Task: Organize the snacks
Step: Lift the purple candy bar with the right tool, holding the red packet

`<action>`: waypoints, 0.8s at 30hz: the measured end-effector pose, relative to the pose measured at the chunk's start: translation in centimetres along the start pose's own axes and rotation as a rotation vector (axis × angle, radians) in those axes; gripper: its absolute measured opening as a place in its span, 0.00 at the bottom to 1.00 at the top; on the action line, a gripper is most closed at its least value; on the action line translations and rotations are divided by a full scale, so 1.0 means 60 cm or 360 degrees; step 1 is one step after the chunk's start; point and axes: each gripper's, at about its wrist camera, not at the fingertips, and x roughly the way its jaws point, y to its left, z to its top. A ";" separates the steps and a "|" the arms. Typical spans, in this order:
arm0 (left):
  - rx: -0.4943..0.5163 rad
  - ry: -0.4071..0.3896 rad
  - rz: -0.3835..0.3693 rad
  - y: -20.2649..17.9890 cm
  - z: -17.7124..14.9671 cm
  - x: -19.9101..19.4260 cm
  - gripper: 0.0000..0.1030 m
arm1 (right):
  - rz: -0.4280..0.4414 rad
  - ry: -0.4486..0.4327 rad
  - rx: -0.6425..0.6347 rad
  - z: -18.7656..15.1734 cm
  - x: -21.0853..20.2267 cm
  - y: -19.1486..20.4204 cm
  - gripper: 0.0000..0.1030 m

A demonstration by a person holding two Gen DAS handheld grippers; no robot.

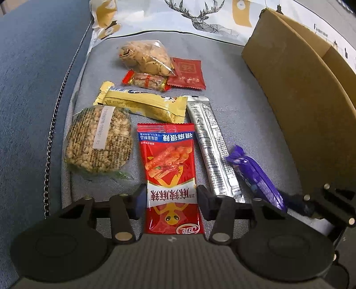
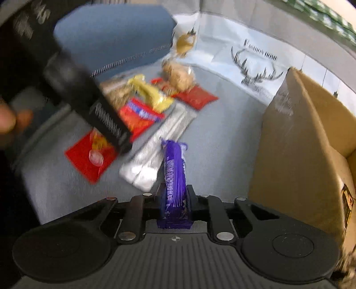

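Left wrist view, sharp: the left hand-held gripper (image 1: 171, 201) has its fingers apart on either side of the red spicy-snack packet (image 1: 170, 171), which lies flat on the grey cushion (image 1: 233, 106); whether the pads touch the packet cannot be told. Beside the packet lie a silver stick sachet (image 1: 211, 144) and, nearer the cushion's right edge, a purple wrapped bar (image 1: 255, 175). To the left is a round puffed-grain cake (image 1: 98, 142); a yellow wrapper (image 1: 142, 104) lies just beyond it. Toward the far edge are a small red sachet (image 1: 188, 73), a red-ended bar (image 1: 145, 81) and a clear bag of biscuits (image 1: 144, 56).

Right wrist view, motion-blurred: the right hand-held gripper (image 2: 174, 200) is clamped on the purple wrapped bar (image 2: 174, 175), held end-on between the fingers. The left tool crosses the upper left of this view as a dark blur.

Container: a cardboard box (image 1: 296, 93) stands at the cushion's right edge; its interior is barely visible and its contents cannot be told.

Surface and room: the grey cushion sits on blue upholstery (image 1: 33, 77), with a metal chain (image 1: 55, 117) along its left edge. A white cloth with a deer print (image 1: 195, 13) lies beyond the far edge.
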 end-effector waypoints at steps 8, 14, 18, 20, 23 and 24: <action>0.0031 0.0021 -0.0001 -0.006 0.003 0.005 0.55 | 0.0168 -0.0043 0.0191 0.010 -0.001 -0.020 0.34; 0.0047 0.0028 -0.0001 -0.007 0.003 0.006 0.58 | 0.0177 -0.0006 0.0223 0.007 0.013 -0.023 0.34; 0.0046 0.0028 0.0001 -0.008 0.003 0.007 0.58 | 0.0182 -0.0011 0.0229 0.008 0.012 -0.025 0.34; 0.0050 0.0028 0.0003 -0.008 0.003 0.007 0.58 | 0.0170 -0.0007 0.0216 0.008 0.014 -0.023 0.34; 0.0055 0.0029 0.0007 -0.007 0.002 0.007 0.58 | 0.0159 -0.0001 0.0200 0.008 0.015 -0.021 0.33; 0.0056 0.0029 0.0008 -0.007 0.002 0.007 0.58 | 0.0154 0.0000 0.0195 0.008 0.016 -0.020 0.32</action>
